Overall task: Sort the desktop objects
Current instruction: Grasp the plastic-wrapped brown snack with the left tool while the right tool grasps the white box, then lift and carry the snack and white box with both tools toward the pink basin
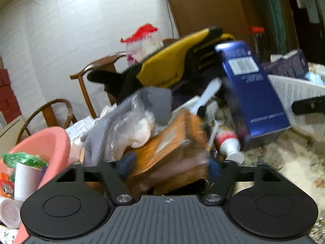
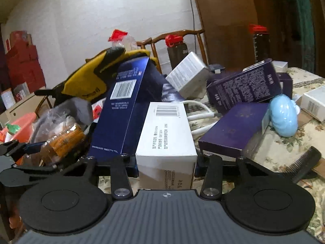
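Note:
My left gripper (image 1: 168, 168) is shut on an orange-brown wrapped packet (image 1: 172, 148), held just in front of a cluttered heap. In the right wrist view that packet (image 2: 65, 140) shows at the left with the left gripper (image 2: 36, 152) around it. My right gripper (image 2: 165, 162) is shut on a white box with a barcode (image 2: 165, 134). A tall blue box (image 2: 124, 109) leans against the white box's left side; it also shows in the left wrist view (image 1: 251, 89).
A pink basin (image 1: 46, 144) with small bottles sits at the left. A yellow-black glove (image 1: 172, 65), grey cloth (image 1: 130, 118), purple boxes (image 2: 243, 85), a pale blue toy (image 2: 284, 118), a black comb (image 2: 302, 164) and wooden chairs (image 1: 97, 71) crowd the floral tablecloth (image 2: 284, 148).

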Available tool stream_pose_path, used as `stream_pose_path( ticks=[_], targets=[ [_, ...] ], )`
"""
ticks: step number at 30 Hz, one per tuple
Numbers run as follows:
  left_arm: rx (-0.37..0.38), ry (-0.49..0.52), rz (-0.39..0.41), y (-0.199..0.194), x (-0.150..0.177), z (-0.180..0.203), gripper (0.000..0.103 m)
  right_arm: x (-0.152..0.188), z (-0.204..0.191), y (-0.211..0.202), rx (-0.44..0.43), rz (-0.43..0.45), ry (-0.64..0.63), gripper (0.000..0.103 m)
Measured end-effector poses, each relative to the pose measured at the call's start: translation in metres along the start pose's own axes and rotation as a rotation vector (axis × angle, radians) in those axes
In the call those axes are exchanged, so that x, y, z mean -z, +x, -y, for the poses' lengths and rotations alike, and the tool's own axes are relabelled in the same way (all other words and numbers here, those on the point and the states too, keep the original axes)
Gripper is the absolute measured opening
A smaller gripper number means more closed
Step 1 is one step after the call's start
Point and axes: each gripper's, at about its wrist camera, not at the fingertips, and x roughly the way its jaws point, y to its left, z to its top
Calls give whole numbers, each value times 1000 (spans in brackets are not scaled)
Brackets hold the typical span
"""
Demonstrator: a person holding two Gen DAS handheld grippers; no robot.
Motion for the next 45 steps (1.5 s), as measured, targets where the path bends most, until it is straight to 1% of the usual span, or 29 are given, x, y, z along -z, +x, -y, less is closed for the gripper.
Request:
stream_pose_path(
  ticks=[1, 5, 9, 11, 13, 17, 18, 19, 21, 22, 25, 27, 29, 34, 38, 45],
  targets=[
    [-7, -4, 8, -4, -1, 1, 60, -1, 1, -3, 4, 3, -4, 49],
    [9, -18, 33, -16, -3, 4, 57, 4, 3, -16, 15, 9, -14, 49],
    [44, -44, 88, -41, -5, 5, 54, 11, 6, -30, 12, 9, -14, 49],
    [45, -42, 113, -56, -5, 10, 53, 14, 7, -36, 14, 13, -11, 49],
    [53, -44, 142, -72, -5, 12, 48, 17, 9, -42, 11, 6, -4, 49],
    [69, -60, 158, -89, -2, 15, 46, 24, 12, -42, 19, -22, 6, 52],
    [71, -65, 153, -89, 0, 16, 46, 25, 12, -40, 23, -28, 11, 58],
    [72, -69, 148, -90, 3, 17, 46, 26, 12, -37, 29, -41, 12, 61],
    [64, -74, 139, -88, 10, 18, 46, 27, 9, -30, 32, -53, -2, 67],
    [62, -77, 139, -87, 13, 17, 46, 27, 8, -27, 41, -58, -12, 67],
    [59, -88, 143, -87, 16, 14, 47, 28, 5, -18, 60, -73, -38, 67],
    [53, -98, 144, -88, 16, 11, 46, 29, 8, -12, 47, -101, -22, 57],
    [53, -116, 147, -90, 15, 8, 46, 30, 11, -16, 32, -78, -7, 56],
    [69, -122, 187, -102, 10, 7, 43, 28, 17, -31, -20, -34, 51, 55],
    [77, -116, 211, -112, 4, 9, 41, 22, 12, -43, -23, 5, 35, 55],
    [82, -119, 254, -131, -1, 8, 39, 13, 0, -63, -22, 50, -11, 55]
  ],
)
